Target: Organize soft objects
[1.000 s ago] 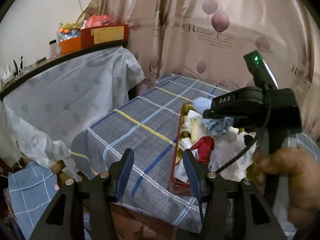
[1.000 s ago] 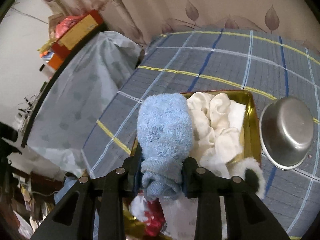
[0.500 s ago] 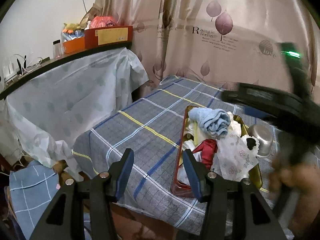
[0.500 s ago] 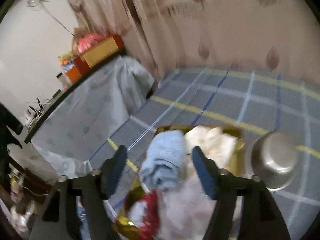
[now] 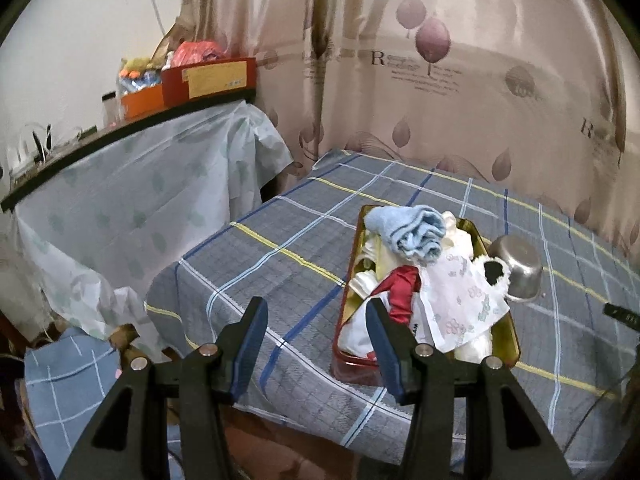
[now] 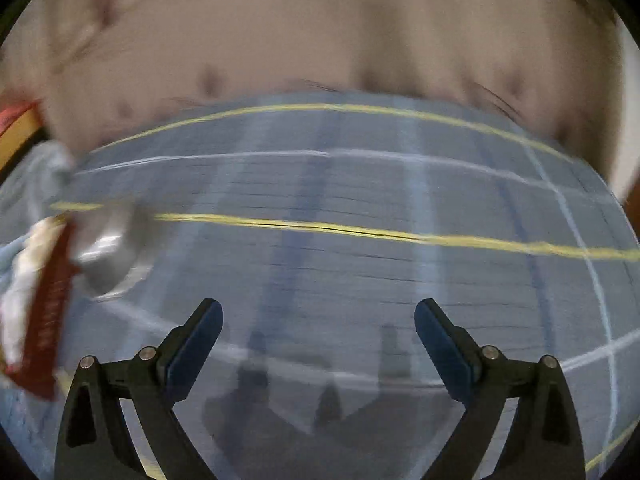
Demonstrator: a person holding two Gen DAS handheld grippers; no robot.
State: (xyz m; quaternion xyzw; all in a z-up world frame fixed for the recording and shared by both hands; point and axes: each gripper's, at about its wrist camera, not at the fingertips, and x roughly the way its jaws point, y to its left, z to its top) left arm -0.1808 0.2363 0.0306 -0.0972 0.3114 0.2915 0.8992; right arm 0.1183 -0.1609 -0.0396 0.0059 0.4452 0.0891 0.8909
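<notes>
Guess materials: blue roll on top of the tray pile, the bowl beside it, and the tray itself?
Blue roll: looks like terry cloth, matte; fuzzy looped nap and soft folds.
Bowl: likely stainless steel, brushed; grey sheen with highlights.
Tray: probably tin or thin metal, glossy gold inside, red outside; plastic can't be ruled out.

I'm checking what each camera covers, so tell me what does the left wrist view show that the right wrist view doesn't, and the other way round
Only the left wrist view shows the light blue towel lying on top of the pile in the tray, the red cloth, the floral white cloth and the open left gripper.

Only the right wrist view, heavily blurred, shows the open right gripper over bare tablecloth.

Both show the plaid tablecloth, the steel bowl and the red-sided tray.
</notes>
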